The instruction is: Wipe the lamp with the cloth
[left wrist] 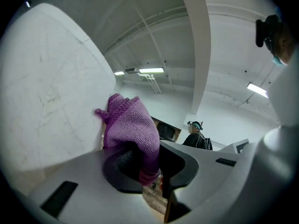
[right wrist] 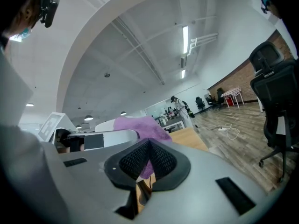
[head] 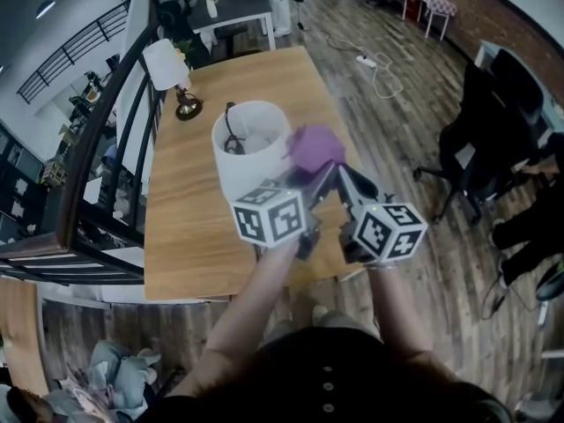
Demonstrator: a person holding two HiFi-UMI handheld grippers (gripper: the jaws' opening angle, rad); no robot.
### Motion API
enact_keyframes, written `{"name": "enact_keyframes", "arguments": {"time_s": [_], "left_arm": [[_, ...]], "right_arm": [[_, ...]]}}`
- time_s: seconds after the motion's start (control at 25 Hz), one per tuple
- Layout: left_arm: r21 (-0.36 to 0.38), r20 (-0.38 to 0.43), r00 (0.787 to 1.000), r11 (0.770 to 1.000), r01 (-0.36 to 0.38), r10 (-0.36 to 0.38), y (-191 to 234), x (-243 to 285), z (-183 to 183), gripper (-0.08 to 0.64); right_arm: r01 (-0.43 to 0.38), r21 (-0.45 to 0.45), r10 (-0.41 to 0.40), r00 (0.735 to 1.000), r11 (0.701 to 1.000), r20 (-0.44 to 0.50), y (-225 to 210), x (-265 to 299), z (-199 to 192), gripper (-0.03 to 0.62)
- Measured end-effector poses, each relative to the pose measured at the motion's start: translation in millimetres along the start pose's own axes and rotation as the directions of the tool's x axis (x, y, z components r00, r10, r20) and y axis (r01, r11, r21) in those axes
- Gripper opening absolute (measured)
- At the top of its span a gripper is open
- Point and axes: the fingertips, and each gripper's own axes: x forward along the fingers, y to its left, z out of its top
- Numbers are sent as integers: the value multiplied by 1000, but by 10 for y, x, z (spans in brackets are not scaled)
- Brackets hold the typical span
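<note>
Along the left edge of the wooden table (head: 185,236) runs a dark metal railing (head: 106,122), and by the far left corner stands a small table lamp (head: 176,77) with a white shade and a brass foot. Over the middle of the table is the lamp (head: 249,152), seen from above through its wide white drum shade, with a black fitting and wire showing inside the open top. In the left gripper view that shade fills the left side as a pale curved wall (left wrist: 46,92). The purple cloth (head: 315,148) lies bunched against the shade's right side, touching it near the upper rim. The left gripper (head: 310,174) reaches up to it from the table's near edge. Its own view shows the jaws clamped on the cloth (left wrist: 131,125), a fold running down between the pads of the gripper (left wrist: 145,164). Just to the right, the right gripper (head: 342,173) comes in at an angle to the same bundle. Its pads are drawn together at the tips (right wrist: 148,146), with a lump of the cloth (right wrist: 138,125) showing between them and more of it just beyond. Past the table's right edge, on the plank floor, stands a black office chair (head: 467,139).
</note>
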Motion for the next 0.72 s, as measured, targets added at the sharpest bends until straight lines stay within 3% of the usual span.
{"name": "enact_keyframes", "arguments": {"time_s": [0.72], "left_arm": [[-58, -44, 999, 998, -8, 5, 18, 60, -326, 81]], "right_arm": [[43, 41, -41, 998, 998, -56, -162, -104, -255, 12]]}}
